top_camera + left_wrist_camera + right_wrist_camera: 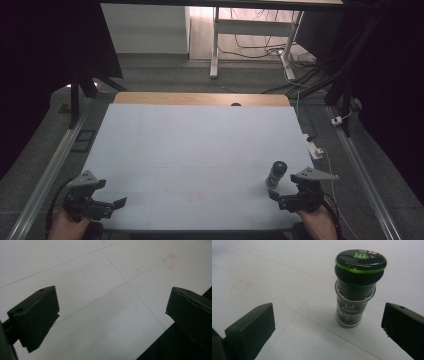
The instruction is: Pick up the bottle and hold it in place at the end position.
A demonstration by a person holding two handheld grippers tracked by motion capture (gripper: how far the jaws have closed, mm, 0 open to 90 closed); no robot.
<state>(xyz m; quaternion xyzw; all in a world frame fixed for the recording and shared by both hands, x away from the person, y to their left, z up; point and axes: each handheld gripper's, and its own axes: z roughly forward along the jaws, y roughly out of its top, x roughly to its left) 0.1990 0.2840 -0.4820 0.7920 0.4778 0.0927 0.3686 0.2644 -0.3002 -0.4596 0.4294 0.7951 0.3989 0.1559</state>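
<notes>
A small spice jar (276, 174) with a black lid and a green ring stands upright near the table's front right. My right gripper (283, 189) sits just in front of it, open and apart from it. In the right gripper view the jar (355, 285) stands ahead, between the lines of the two wide-apart jaws of the right gripper (327, 316) and nearer the right one. My left gripper (112, 194) rests at the front left, open over bare table. The left gripper view has its jaws (112, 312) spread with nothing between them.
The table top (190, 145) is pale, with faint grid lines and a small red square mark (171, 260). A wooden strip (200, 98) runs along its far edge. A white power adapter (315, 150) and cables lie off the right edge. Metal rails flank both sides.
</notes>
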